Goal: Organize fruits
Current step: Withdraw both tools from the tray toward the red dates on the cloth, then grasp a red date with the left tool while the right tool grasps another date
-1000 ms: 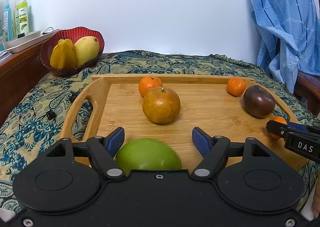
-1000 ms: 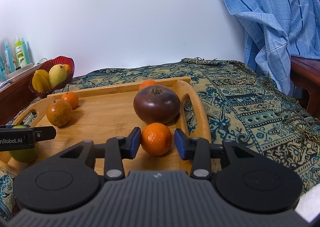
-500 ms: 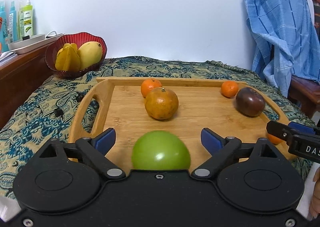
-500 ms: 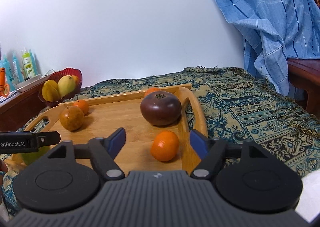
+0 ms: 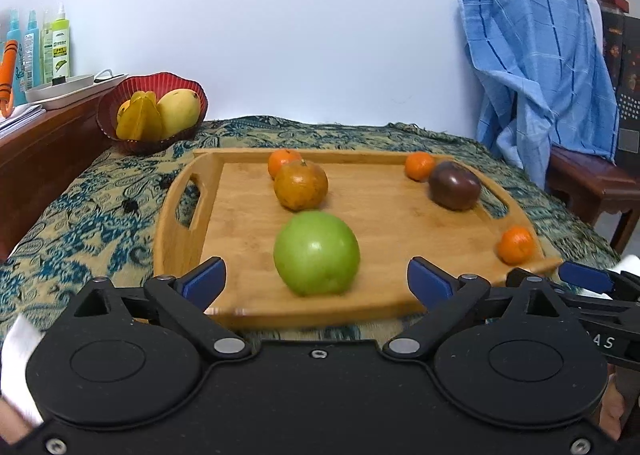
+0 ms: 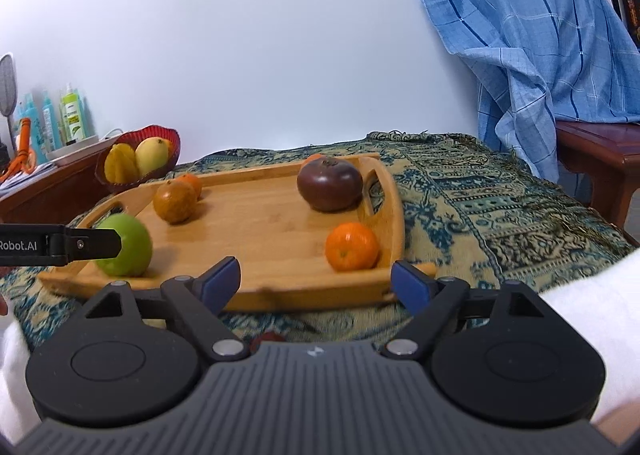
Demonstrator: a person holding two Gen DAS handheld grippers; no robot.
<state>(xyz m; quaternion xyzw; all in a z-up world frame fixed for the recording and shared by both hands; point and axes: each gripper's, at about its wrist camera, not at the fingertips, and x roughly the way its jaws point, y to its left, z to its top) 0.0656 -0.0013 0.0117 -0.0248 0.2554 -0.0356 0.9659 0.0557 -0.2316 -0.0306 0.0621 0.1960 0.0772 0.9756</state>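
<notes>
My left gripper (image 5: 316,281) fingers spread wide, nothing held; green fruit (image 5: 316,253) sits just ahead btwn them on the wooden tray (image 5: 384,215). Right gripper (image 6: 316,281) fingers also apart; small orange (image 6: 352,246) just beyond, nearer right finger.

You had a patterned teal-and-tan cloth (image 5: 100,207) spread over the surface. A blue checked cloth (image 5: 536,55) hung over a dark wooden chair (image 5: 592,183) at the right. At the left, a wooden cabinet (image 5: 44,151) carried a white tray (image 5: 68,89) and several plastic bottles (image 5: 56,43). A plain white wall (image 5: 300,23) stood behind.
</notes>
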